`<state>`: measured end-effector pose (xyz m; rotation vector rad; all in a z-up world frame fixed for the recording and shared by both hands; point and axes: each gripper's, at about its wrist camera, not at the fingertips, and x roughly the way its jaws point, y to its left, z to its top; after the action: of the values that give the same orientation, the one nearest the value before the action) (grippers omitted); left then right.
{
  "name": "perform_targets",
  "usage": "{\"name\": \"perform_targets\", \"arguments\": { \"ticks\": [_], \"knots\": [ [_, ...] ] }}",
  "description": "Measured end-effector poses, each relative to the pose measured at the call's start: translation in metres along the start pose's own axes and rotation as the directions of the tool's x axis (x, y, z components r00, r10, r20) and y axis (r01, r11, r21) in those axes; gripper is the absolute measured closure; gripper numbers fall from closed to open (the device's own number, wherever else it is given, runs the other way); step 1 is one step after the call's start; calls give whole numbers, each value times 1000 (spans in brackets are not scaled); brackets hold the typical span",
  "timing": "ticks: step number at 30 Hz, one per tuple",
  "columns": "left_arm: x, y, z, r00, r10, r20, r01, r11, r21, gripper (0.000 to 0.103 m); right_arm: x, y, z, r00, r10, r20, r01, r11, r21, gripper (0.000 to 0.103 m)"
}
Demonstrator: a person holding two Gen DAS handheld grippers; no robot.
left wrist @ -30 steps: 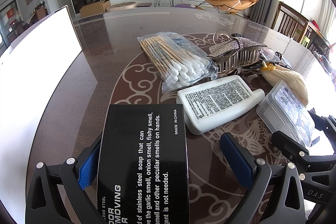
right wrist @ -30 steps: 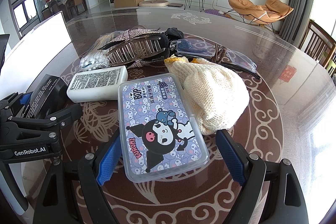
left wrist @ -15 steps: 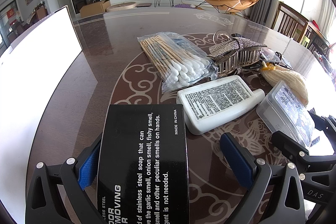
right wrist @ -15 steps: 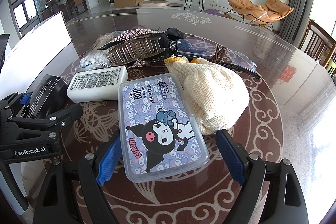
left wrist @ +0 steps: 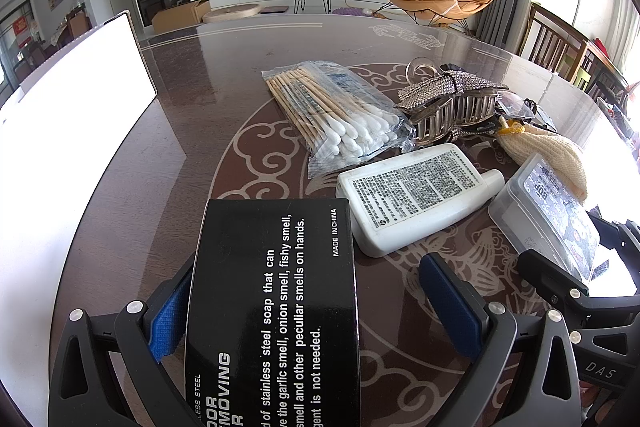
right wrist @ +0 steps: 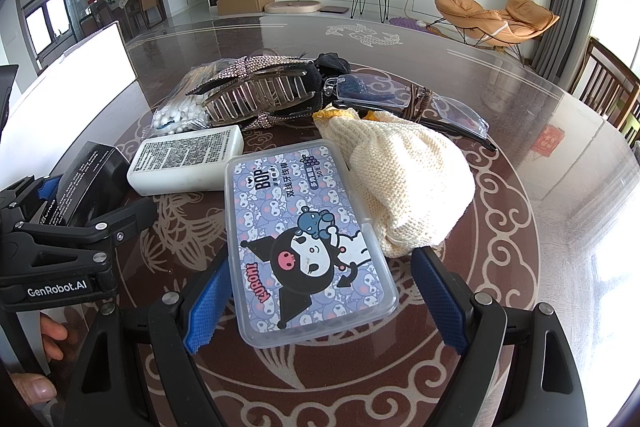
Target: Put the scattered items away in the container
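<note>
Now lying flat at the near left of the table (left wrist: 132, 211): one black box (left wrist: 276, 291) with white English print about stainless steel soap, its near end cut off by the frame. Placed between the wide-spread fingers of the left gripper (left wrist: 306, 273), left pad just beside its edge, right pad well apart, so not gripped.

Just right of it, one white flat bottle (left wrist: 412, 199) with a dense label, too small to read. Farther right, one clear plastic case (right wrist: 308, 243) with a cartoon sticker, sitting between the spread fingers of the right gripper (right wrist: 320, 269), likewise not squeezed.

Touching the case on its right, one cream knitted pouch (right wrist: 404, 183). Behind, one bag of cotton swabs (left wrist: 340, 119), one rhinestone hair claw (right wrist: 260, 95) and one pair of glasses (right wrist: 404, 103), partly hidden by the pouch. Something dark behind the claw, hard to make out.

At far left, one white container (left wrist: 80, 99), washed out by glare, inside not visible. Only fingers of one hand (right wrist: 52, 339) seen at the near left edge.
</note>
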<state>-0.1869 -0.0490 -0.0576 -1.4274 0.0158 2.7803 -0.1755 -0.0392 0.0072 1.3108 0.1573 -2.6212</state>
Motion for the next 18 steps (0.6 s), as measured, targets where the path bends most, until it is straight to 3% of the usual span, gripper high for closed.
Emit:
{"name": "perform_targets", "arguments": {
  "ticks": [11,16,18],
  "knots": [
    [-7,-3,-10,1000,-6,0,6,1000,7,0,-1,-3,0,1000,13,2,-13,1000,10,16],
    [-33,-7,-47,999,-36,1,36,998,52,0,-7,-22,-1,992,121,44,-125,988,92,16],
    [-35,-7,-50,999,-40,0,39,998,54,0,-5,-22,2,991,123,45,-127,987,94,16]
  ]
}}
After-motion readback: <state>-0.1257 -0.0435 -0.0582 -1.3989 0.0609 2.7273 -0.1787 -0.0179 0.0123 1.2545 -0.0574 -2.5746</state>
